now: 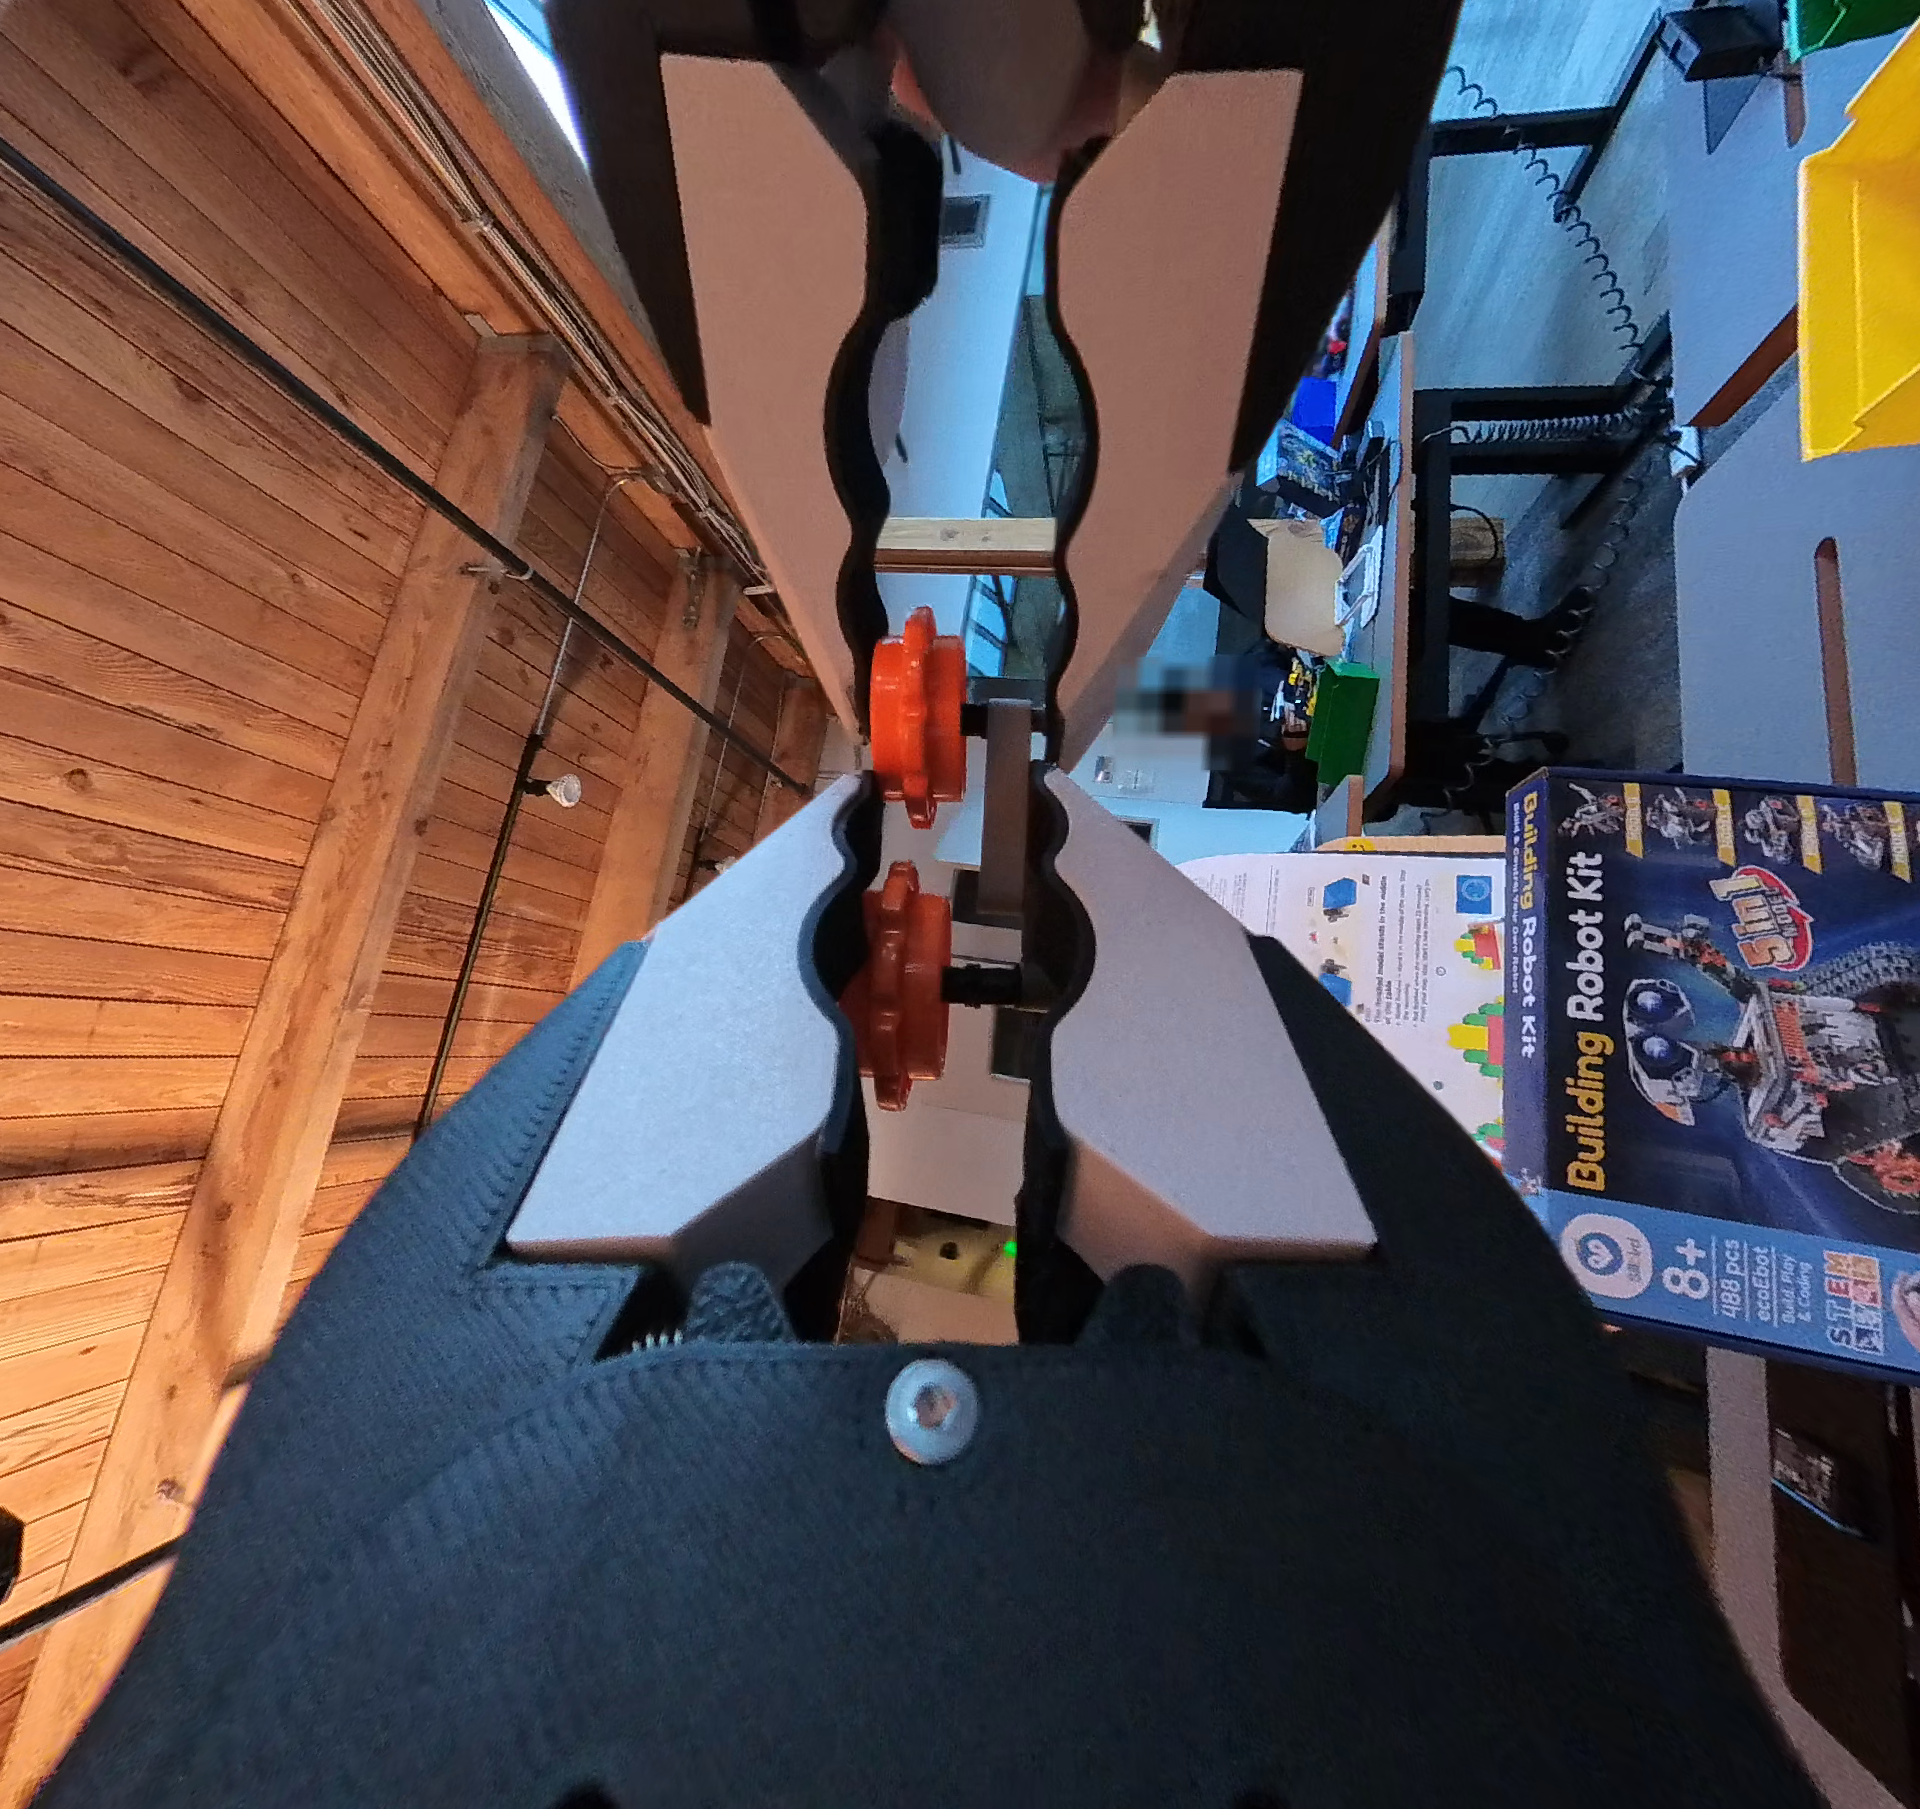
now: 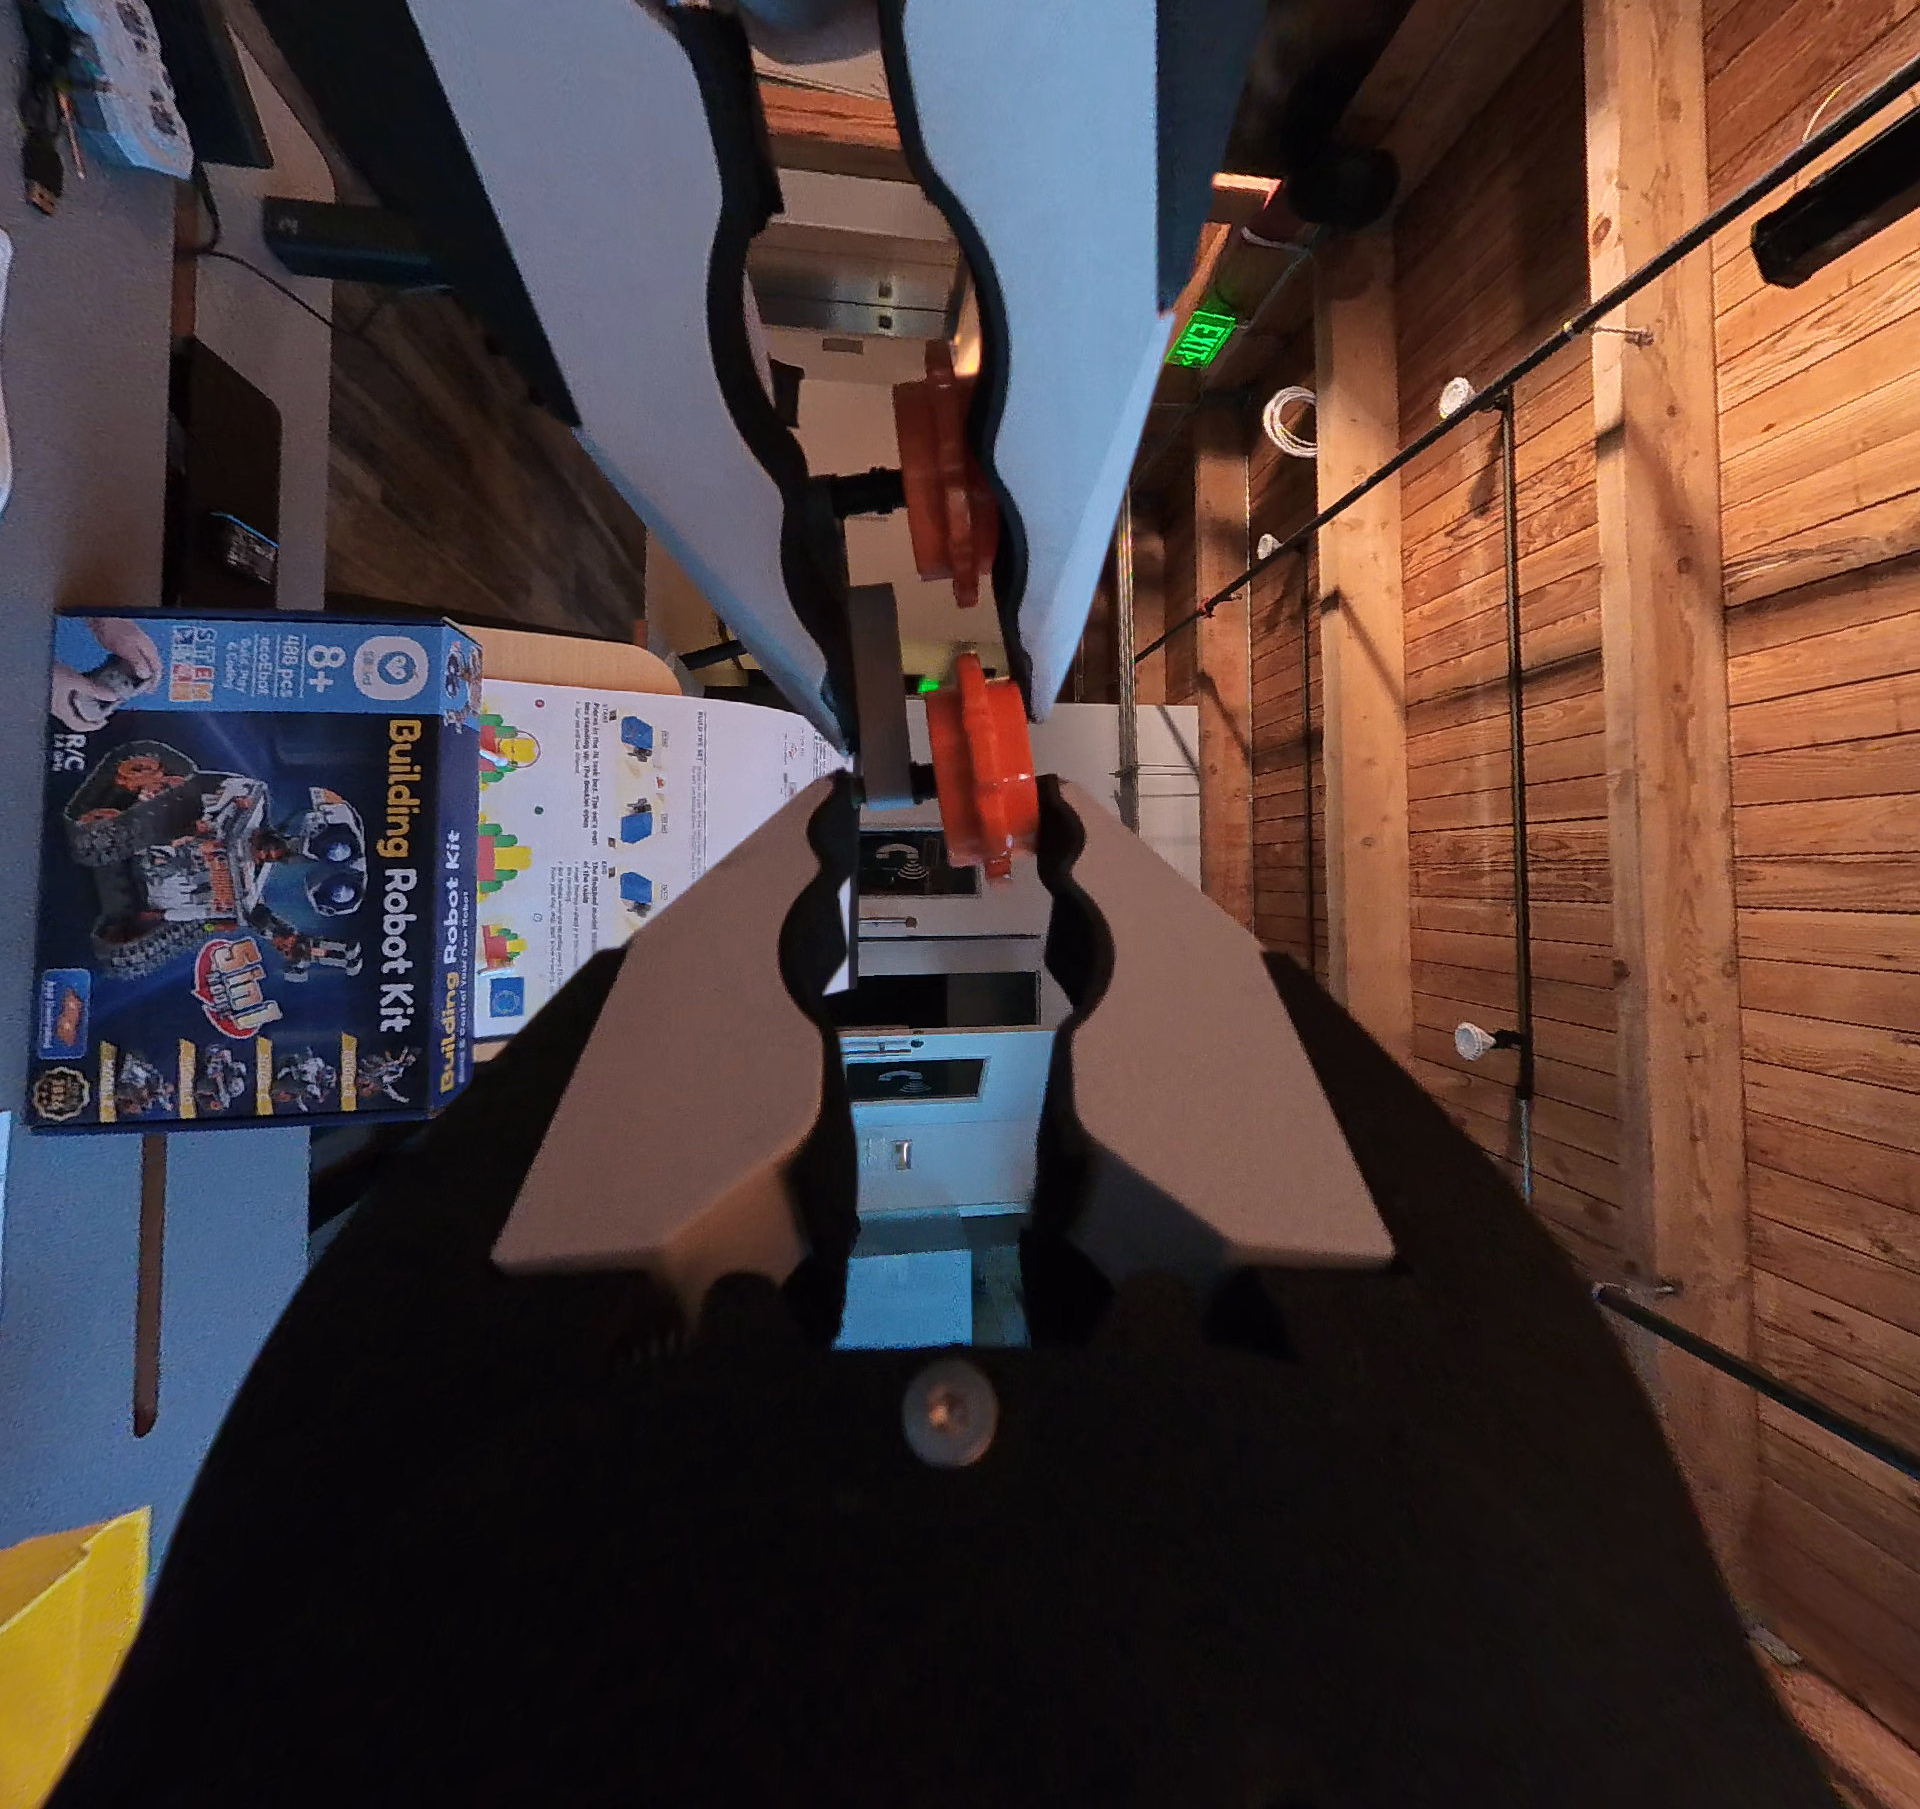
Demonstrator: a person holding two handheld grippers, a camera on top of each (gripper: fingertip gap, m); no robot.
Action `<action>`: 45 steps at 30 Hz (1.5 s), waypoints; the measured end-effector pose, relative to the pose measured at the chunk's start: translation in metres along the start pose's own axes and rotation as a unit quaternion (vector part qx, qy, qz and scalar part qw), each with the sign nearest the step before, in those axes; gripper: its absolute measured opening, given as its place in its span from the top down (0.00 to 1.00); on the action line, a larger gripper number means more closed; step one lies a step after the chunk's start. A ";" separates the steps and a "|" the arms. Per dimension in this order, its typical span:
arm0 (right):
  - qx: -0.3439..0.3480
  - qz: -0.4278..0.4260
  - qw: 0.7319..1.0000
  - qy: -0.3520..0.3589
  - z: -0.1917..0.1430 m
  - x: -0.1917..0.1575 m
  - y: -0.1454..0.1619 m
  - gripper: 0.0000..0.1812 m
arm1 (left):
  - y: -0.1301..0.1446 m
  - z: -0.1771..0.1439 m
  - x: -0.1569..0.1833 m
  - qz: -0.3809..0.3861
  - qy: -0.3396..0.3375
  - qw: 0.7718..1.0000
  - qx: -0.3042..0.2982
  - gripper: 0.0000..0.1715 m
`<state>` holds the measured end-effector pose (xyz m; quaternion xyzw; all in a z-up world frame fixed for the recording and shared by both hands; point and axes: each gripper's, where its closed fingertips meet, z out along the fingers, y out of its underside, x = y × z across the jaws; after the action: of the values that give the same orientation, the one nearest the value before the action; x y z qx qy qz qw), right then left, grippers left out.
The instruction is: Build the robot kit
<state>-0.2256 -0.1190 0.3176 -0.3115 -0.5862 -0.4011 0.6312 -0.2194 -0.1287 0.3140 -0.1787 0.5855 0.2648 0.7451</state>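
Note:
A small toy assembly is held in the air between both grippers: a grey beam [image 1: 1003,803] with two orange gears [image 1: 914,715] on black axles. My left gripper [image 1: 951,783] is shut on it, with the nearer orange gear [image 1: 899,985] and its axle between the fingers. My right gripper [image 2: 940,785] meets it tip to tip and is shut on the other end, with one orange gear [image 2: 982,762] and the grey beam [image 2: 878,699] at its fingertips. The far gear [image 2: 940,476] sits inside the left gripper [image 2: 940,725]. The right gripper also shows in the left wrist view [image 1: 956,725].
Both views are rolled sideways. A blue kit box [image 1: 1714,1063] [image 2: 260,866] stands on a grey table [image 1: 1787,616] beside a printed instruction sheet [image 1: 1351,938] [image 2: 644,803]. A yellow bin [image 1: 1860,253] [image 2: 62,1634] is nearby. A wooden plank wall [image 1: 260,720] [image 2: 1662,720] fills one side. Left and right tips are no more than a few centimetres apart.

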 end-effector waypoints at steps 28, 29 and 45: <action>-0.029 -0.031 0.999 0.006 0.007 0.000 0.010 0.83 | 0.008 0.010 0.001 0.002 0.002 1.000 -0.008 0.85; -0.032 -0.028 0.999 0.004 0.008 -0.001 0.010 0.83 | 0.009 0.010 0.001 -0.002 0.003 1.000 -0.008 0.85; -0.025 0.033 0.999 0.001 0.012 0.004 0.004 0.82 | 0.012 0.005 -0.006 -0.055 -0.009 0.998 0.008 0.85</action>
<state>-0.2279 -0.1072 0.3229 -0.3459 -0.5652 -0.3951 0.6362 -0.2237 -0.1169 0.3217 -0.2028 0.5698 0.2201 0.7653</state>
